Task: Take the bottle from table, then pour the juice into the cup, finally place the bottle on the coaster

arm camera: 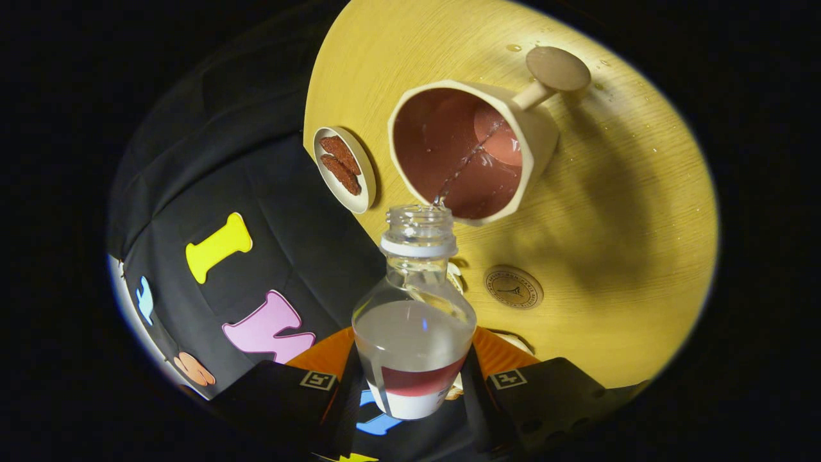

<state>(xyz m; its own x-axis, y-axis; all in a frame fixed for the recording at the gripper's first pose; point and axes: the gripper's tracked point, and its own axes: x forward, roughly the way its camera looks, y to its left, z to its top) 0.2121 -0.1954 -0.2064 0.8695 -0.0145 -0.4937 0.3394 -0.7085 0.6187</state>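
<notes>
Nearest to my camera is the gripper [415, 385], and I see its two fingers closed on the bottle [414, 333], one on each side of the lower body, so the bottle is held firmly between them. The bottle is clear, has no cap, and carries a white ring under the threaded neck and a red and white label near the fingers. It is tilted forward, with its mouth pointing to 12 o'clock from the fingers, and clear liquid fills the part of the body near the label. From the mouth a thin stream [465, 170] goes toward 1 o'clock into the cup [471, 151]. The cup is beige outside and reddish brown inside, with a handle that ends in a round knob at its 1 o'clock side; liquid already lies on its bottom. The rim of the cup is just beyond the bottle mouth. At 9 o'clock from the cup, near it but apart, stands a small white dish [345, 168] with brown pieces in it. At 4 o'clock from the bottle mouth lies a round coaster [513, 287] with a dark printed mark. All of this stands on a light wooden table [628, 256], where I notice some drops near the cup handle.
</notes>
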